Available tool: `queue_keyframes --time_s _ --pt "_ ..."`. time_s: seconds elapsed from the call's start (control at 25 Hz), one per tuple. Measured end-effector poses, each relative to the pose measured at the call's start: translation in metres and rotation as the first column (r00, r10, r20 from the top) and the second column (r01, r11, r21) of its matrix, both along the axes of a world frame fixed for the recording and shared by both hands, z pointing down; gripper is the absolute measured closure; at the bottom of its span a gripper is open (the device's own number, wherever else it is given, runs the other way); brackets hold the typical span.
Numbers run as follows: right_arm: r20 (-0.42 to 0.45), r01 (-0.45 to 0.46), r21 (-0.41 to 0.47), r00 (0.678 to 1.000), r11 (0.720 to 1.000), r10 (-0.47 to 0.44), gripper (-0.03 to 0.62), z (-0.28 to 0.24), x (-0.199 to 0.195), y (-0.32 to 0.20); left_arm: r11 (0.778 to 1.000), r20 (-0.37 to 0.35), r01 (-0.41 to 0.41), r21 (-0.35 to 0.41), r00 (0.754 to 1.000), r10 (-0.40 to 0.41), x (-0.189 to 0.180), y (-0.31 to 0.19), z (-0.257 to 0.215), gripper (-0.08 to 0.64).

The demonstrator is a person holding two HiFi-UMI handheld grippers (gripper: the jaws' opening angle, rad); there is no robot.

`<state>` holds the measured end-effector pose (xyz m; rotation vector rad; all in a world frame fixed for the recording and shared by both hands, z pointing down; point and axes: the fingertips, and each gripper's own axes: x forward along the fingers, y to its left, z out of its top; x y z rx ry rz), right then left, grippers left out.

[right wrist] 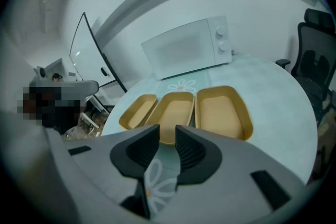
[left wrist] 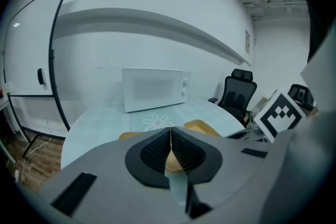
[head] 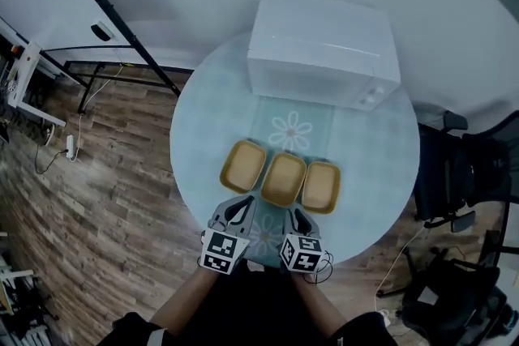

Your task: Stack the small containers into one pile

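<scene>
Three shallow yellow containers lie side by side on the round table (head: 199, 113): the left one (head: 242, 166), the middle one (head: 284, 179) and the right one (head: 321, 186). The right gripper view shows them as a row, left (right wrist: 137, 110), middle (right wrist: 176, 110), right (right wrist: 220, 111). My left gripper (head: 241, 205) hovers just short of the left container, its jaws touching and empty (left wrist: 171, 131). My right gripper (head: 297, 216) sits just before the middle container, jaws a little apart with nothing between them (right wrist: 167, 131).
A white microwave (head: 324, 49) stands at the back of the table, behind the containers. Black office chairs (head: 462, 166) stand to the right. A black frame (head: 105, 73) and cables are on the wooden floor at the left.
</scene>
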<state>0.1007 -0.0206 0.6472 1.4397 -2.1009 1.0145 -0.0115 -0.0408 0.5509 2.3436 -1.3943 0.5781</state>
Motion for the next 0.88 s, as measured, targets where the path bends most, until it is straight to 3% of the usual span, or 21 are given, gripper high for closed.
queue_keyframes --time_s 0.2,0.48,0.76,0.88 --pt "0.006 -0.144 -0.085 0.989 0.986 0.145 0.506 0.017 0.005 -0.007 0.993 -0.006 -0.118 -0.028 0.993 0.118 -0.001 -0.02 0.011 0.545" --pt "0.017 -0.311 -0.214 0.947 0.926 0.322 0.506 0.047 0.012 -0.016 0.975 -0.021 -0.217 -0.047 0.976 0.216 -0.007 -0.043 0.017 0.546" --pt "-0.001 -0.356 -0.282 0.929 0.891 0.371 0.506 0.072 0.01 -0.017 0.978 -0.017 -0.202 -0.051 0.979 0.201 -0.029 -0.053 0.018 0.545" --pt "-0.008 -0.356 -0.286 0.929 0.889 0.37 0.506 0.07 0.007 -0.021 0.982 -0.014 -0.184 -0.053 0.983 0.183 -0.038 -0.054 0.019 0.546"
